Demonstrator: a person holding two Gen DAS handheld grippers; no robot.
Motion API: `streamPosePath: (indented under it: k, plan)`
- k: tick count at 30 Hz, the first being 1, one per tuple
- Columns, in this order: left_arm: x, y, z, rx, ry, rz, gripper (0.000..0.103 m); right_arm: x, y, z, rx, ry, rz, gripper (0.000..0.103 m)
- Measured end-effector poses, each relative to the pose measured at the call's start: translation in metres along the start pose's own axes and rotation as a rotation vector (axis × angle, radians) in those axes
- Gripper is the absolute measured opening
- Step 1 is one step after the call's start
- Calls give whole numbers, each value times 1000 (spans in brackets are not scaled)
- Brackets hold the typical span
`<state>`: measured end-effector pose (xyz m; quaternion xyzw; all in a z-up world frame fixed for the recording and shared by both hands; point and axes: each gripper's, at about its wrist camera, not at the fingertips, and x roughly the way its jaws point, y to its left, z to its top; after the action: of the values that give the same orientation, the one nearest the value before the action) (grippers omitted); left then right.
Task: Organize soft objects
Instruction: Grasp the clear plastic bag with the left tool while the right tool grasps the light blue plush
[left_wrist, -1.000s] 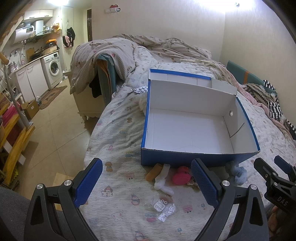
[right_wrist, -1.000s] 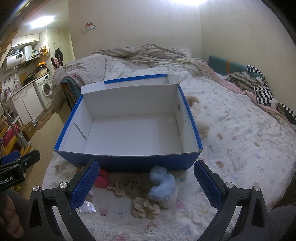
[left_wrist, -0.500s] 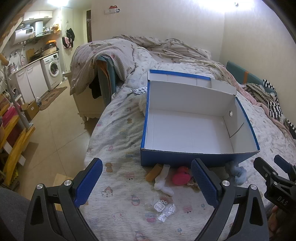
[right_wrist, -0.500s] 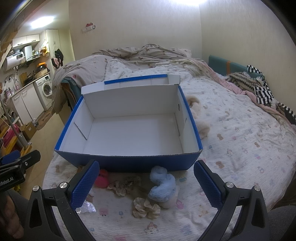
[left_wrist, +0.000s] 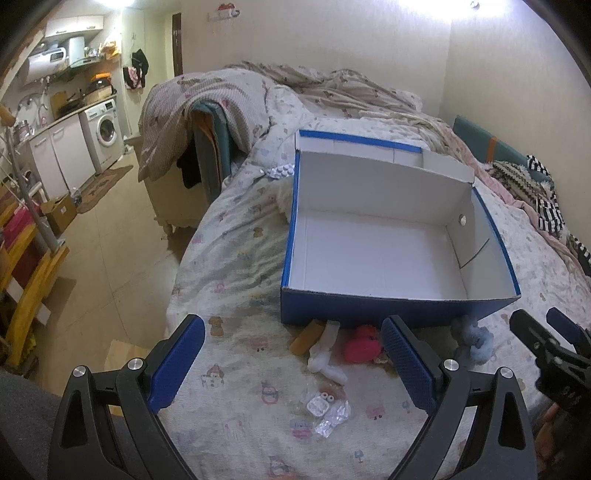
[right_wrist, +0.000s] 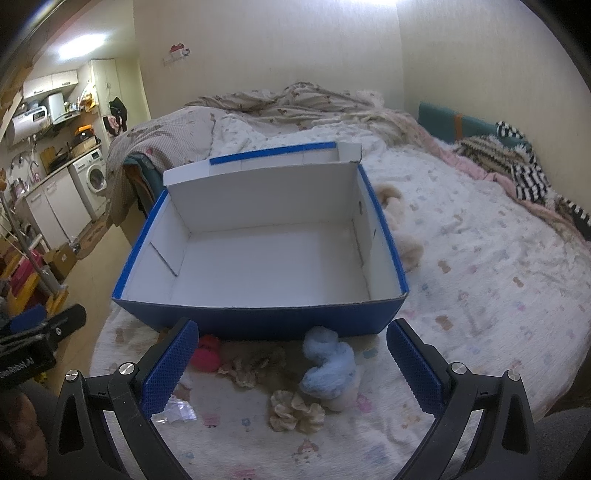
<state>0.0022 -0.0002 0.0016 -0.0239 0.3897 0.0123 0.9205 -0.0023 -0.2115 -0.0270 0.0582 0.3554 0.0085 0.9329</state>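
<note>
An empty blue box (left_wrist: 399, 308) with white inside stands on the bed; it also shows in the right wrist view (right_wrist: 258, 319). In front of it lie a red plush (left_wrist: 360, 345), a white sock (left_wrist: 327, 350), an orange piece (left_wrist: 306, 338), a fluffy light-blue item (right_wrist: 327, 363), and beige scrunchies (right_wrist: 295, 411). My left gripper (left_wrist: 293, 363) is open and empty, above the sheet before the sock and red plush. My right gripper (right_wrist: 291, 363) is open and empty, above the blue item and scrunchies.
Clear plastic wrappers (left_wrist: 327, 410) lie on the sheet near the front edge. A beige plush (right_wrist: 402, 236) lies right of the box. A blister pack (left_wrist: 280, 170) lies behind the box's left corner. Rumpled bedding (left_wrist: 295, 88) fills the far end. The floor drops off at left.
</note>
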Motion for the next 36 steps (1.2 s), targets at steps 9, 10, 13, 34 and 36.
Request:
streamPosePath:
  k: [9, 10, 13, 34, 36]
  plan:
    - [39, 15, -6, -32, 188, 58, 96, 21, -30, 18, 103, 215, 127, 103]
    - [47, 18, -8, -43, 232, 69, 96, 28, -37, 20, 111, 257, 129, 103]
    - [72, 26, -19, -60, 371, 88, 96, 52, -53, 20, 127, 374, 116, 103]
    - [172, -21, -83, 48, 746, -12, 83, 133, -76, -20, 202, 613, 89, 103]
    - [179, -23, -89, 68, 748, -10, 81, 139, -71, -24, 175, 631, 87, 103]
